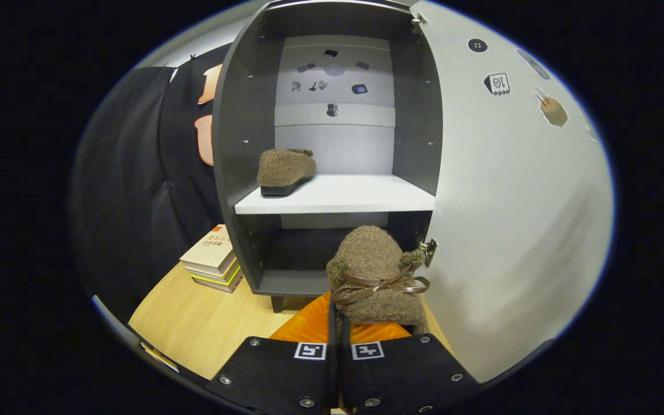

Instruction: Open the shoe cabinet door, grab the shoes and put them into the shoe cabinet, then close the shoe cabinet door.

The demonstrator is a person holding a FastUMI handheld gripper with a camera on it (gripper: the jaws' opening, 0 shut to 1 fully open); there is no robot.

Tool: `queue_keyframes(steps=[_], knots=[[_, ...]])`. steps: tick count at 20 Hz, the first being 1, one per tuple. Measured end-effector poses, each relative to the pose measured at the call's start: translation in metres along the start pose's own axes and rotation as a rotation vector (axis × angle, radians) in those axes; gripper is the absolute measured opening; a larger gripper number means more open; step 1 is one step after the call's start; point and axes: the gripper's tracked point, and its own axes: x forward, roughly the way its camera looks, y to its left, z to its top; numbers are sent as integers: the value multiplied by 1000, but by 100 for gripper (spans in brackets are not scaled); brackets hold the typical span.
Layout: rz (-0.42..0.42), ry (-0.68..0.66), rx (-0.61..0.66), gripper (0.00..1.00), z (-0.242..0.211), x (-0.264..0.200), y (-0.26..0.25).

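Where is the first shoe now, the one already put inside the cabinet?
In the gripper view, the first shoe lies on the left part of the white shelf, beyond the tongs.

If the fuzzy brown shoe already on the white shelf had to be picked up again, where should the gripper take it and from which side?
Judging by its pose, grip the brown shoe on the shelf across its upper, coming straight in from the cabinet's open front. It sits near the white shelf's front left edge, beside the left wall, so side access looks cramped. The gripper is currently shut on the second shoe.

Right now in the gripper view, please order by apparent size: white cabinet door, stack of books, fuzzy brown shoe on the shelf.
1. White cabinet door
2, 3. Fuzzy brown shoe on the white shelf and stack of books look alike; not ranked.
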Motion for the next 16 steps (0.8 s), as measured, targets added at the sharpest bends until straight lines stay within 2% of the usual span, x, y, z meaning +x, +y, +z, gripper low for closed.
queue_keyframes(steps=[5,11,16], knots=[[13,-63,10,2,61,21,11],[32,-113,40,2,125,79,6],[61,-123,72,2,157,139,1]])
